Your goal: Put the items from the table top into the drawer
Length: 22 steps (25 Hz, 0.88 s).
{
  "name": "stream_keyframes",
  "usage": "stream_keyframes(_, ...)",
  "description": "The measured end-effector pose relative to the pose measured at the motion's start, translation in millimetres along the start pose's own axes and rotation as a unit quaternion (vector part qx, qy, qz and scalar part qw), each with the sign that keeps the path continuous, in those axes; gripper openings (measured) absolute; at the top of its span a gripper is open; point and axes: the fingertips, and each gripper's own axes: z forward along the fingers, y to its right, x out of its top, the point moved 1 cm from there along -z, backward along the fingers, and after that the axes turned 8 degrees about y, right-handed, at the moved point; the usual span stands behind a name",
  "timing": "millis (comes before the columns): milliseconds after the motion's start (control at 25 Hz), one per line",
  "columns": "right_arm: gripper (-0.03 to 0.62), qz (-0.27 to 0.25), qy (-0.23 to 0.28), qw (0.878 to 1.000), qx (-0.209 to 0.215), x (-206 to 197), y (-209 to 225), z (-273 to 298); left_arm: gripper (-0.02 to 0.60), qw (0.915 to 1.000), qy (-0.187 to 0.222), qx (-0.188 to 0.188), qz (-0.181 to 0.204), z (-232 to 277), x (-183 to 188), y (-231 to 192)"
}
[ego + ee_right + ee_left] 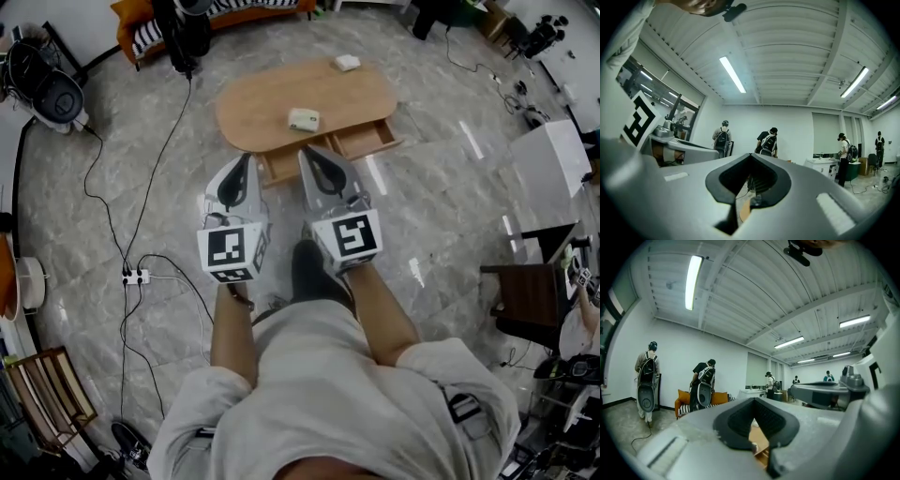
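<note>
Fingers shut, empty, on left gripper [246, 159] and right gripper [306, 152]. Two white items [304, 119] [347, 63] on table [262, 103]; drawer [367, 141] open.

Oval wooden table [253, 108] on grey marble floor [441, 197]; drawer [370, 139] pulled open at near edge. On top: white item [303, 119] near centre, second white item [347, 63] at far edge.

A grey marble floor [450, 187] carries a white power strip [136, 277], with black cables [172, 141] trailing across it. An orange sofa [129, 17] stands at the far side. A dark brown piece of furniture [530, 295] stands on the right. People wearing backpacks [704, 385] stand under ceiling strip lights [693, 282].
</note>
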Motion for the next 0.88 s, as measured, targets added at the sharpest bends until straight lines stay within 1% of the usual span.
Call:
stream_keyframes(160,0.008,0.013,-0.002,1.0,0.003,-26.3,27.1,21.9,0.02,0.9993,-0.019,-0.016,0.029,37.4,-16.8,1.7)
stream_keyframes(280,0.008,0.022,-0.016,1.0,0.001,-53.3,49.9,43.7,0.02,0.9985,-0.036,-0.027,0.033,71.0,-35.0,0.9)
stream_keyframes(400,0.008,0.028,-0.034,0.999,0.005,-80.6,76.3,72.3,0.02,0.9976,-0.06,-0.029,0.021,112.7,-61.0,-4.8)
stream_keyframes(640,0.008,0.072,-0.083,0.994,0.005,-143.6,148.7,117.8,0.02,0.9918,-0.121,-0.04,-0.002,202.0,-117.9,3.0)
stream_keyframes(800,0.008,0.081,-0.132,0.988,0.01,-195.9,197.6,125.5,0.02,0.9862,-0.16,-0.021,-0.037,243.8,-170.6,13.2)
stream_keyframes(880,0.008,0.085,-0.156,0.984,0.017,-229.5,211.7,129.7,0.02,0.9822,-0.18,-0.014,-0.053,256.8,-201.1,14.8)
